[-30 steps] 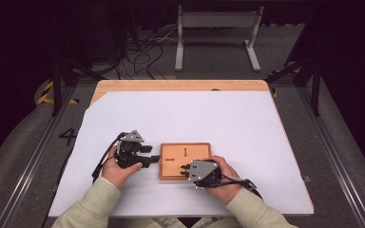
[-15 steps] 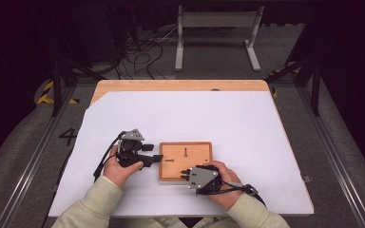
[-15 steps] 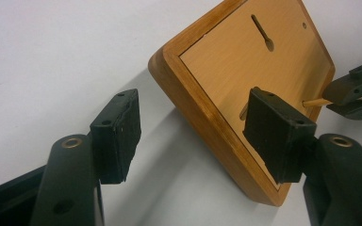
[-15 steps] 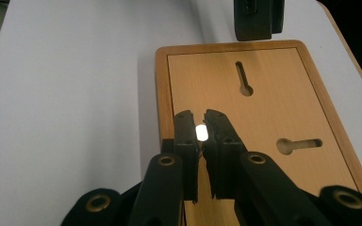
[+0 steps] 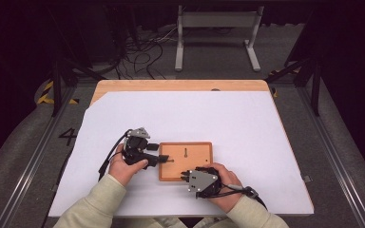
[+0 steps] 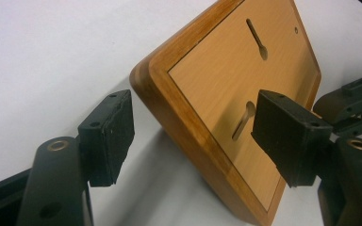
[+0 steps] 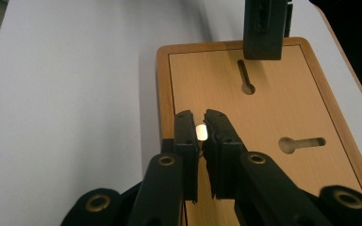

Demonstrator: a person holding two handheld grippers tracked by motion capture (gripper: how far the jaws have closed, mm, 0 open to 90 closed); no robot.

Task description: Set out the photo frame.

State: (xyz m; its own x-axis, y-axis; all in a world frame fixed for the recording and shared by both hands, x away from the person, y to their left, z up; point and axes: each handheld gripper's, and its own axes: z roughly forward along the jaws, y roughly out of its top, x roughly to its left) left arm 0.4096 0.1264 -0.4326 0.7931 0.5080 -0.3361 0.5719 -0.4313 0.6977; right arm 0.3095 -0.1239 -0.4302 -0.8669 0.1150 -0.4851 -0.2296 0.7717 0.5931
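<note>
Pale sleeves (image 5: pixel 95 202), black cabled grippers (image 5: pixel 159 157)

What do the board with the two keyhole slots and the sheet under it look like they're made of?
The board looks like wood: warm orange-brown, with a rounded, darker frame around a paler smooth panel, faintly glossy, perhaps veneer or laminate. The sheet looks like matte white paper or thin plastic, which one cannot be told; it lies flat over a light wooden tabletop that shows bare at the far edge.
</note>
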